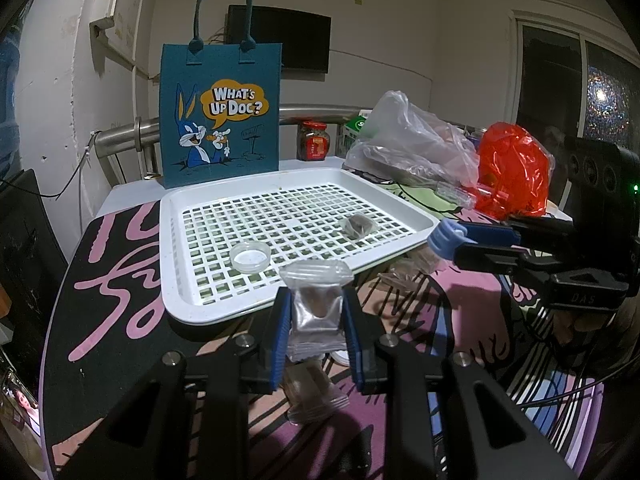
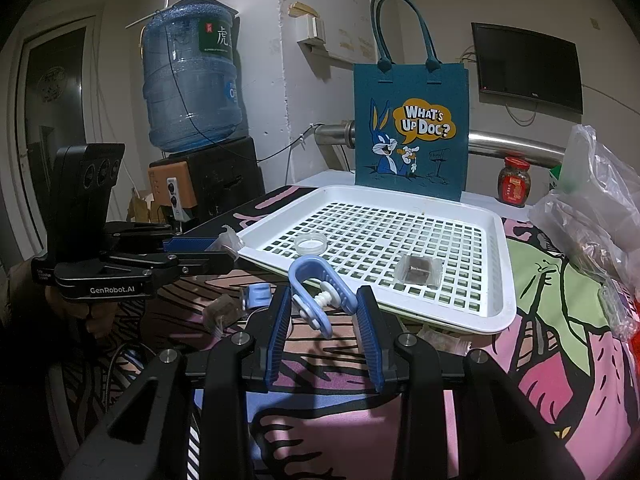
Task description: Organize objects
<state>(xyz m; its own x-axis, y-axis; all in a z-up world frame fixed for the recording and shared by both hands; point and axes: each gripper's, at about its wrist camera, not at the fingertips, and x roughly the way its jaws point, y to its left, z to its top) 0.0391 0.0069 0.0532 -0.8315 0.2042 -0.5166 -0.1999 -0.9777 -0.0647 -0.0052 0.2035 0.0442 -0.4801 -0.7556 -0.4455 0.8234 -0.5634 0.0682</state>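
While the left gripper [image 1: 316, 312] pinches a clear sealed packet [image 1: 316, 308] with something dark inside, holding it right at the near rim of the white slotted tray [image 1: 176, 280], the right gripper [image 2: 322, 312] is clamped on a light blue clip [image 2: 316, 292] just short of the tray too. Ahead of both, inside the tray, sit a small round lid [image 1: 250, 256] and another dark packet [image 2: 418, 270]. Behind the tray stands a teal tote bag [image 1: 220, 116].

A silvery sealed packet [image 1: 316, 308] and a blue clip [image 2: 320, 294] are held just off the white slotted tray [image 1: 176, 216].
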